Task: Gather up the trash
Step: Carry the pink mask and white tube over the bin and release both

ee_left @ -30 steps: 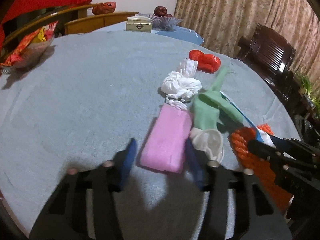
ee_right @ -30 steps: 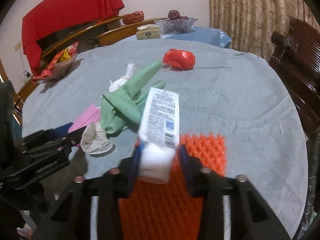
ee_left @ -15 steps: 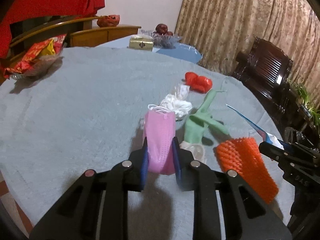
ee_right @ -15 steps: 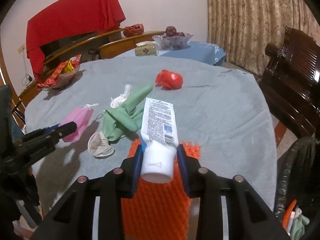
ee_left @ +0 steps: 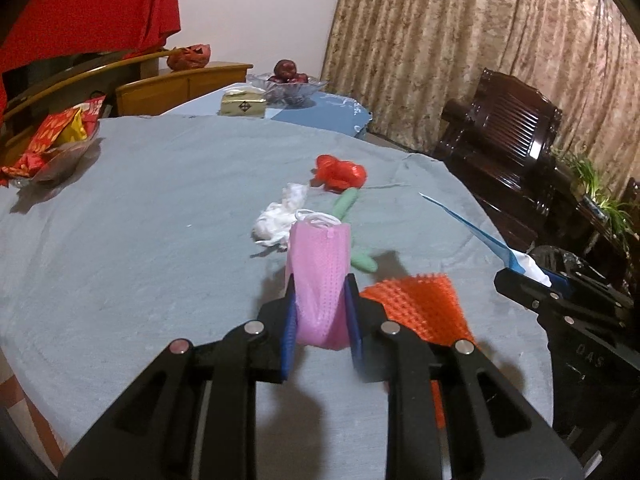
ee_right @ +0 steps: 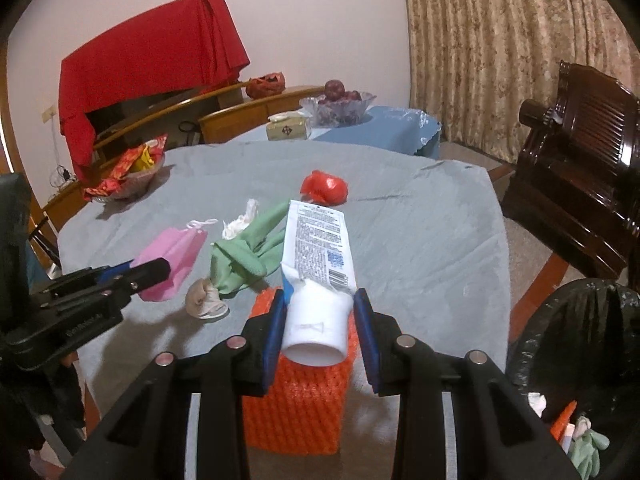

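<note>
- Over the table (ee_left: 120,240), left gripper (ee_left: 320,312) now pinches the pink mask (ee_left: 320,276) between its blue pads; a second ago the jaws were spread around it while it lay flat on the cloth.
- Mask is lifted clear of the table, hanging upright, ear loops at the top.
- Right gripper (ee_right: 320,316) stays clamped on the white cap end of the toothpaste tube (ee_right: 318,248); tube has risen with it and now sticks out above the orange foam net (ee_right: 298,396), not touching it.
- Both grippers have pulled back from the table centre toward the near edge.
- At the table's right edge, the black bin bag (ee_right: 576,344) has come into the right wrist view; some trash already sits inside.
- Left on the table: green glove (ee_right: 248,256), white tissue wad (ee_left: 280,216), red wrapper (ee_left: 340,172), beige crumpled piece (ee_right: 206,298), orange foam net.
- Read: two items are secured, so the next step is likely carry and drop into the bag; five pieces or so remain.
- Risk: mask is soft and held by a fold, so it could slip on the swing.
</note>
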